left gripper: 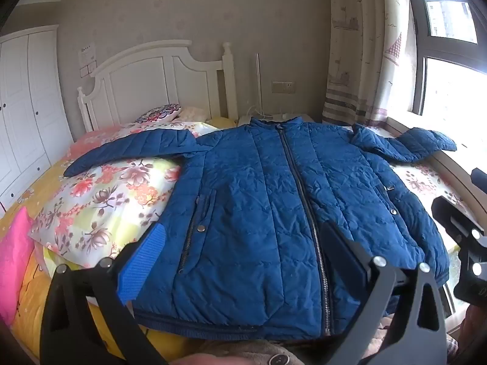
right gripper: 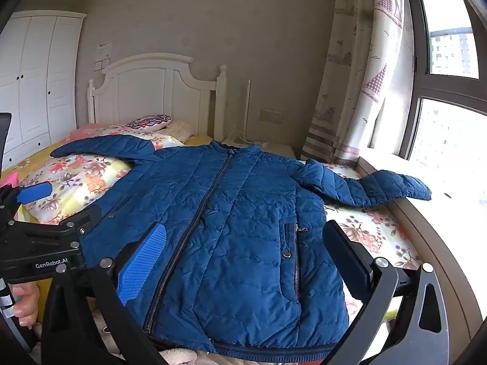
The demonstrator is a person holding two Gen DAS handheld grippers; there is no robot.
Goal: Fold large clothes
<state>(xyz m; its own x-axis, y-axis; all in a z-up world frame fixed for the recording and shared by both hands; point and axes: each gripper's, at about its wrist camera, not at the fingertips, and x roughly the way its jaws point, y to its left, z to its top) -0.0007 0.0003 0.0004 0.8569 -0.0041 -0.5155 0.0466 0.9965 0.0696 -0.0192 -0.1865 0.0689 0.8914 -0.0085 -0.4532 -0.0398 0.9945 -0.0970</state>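
On floral bedding [left gripper: 100, 194], blue jacket [left gripper: 261, 200] spread.

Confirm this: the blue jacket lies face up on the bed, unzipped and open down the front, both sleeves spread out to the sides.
Not quite. The blue jacket is zipped shut: its zipper runs closed from collar to hem, as the left wrist view shows. The rest holds: it lies face up on the bed, both sleeves spread out to the sides.

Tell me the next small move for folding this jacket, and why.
Probably bring the left hand-held gripper to the left sleeve and fold it across the chest. The blue jacket lies flat, zipped, both sleeves spread out, and both hand-held grippers are open, holding nothing.
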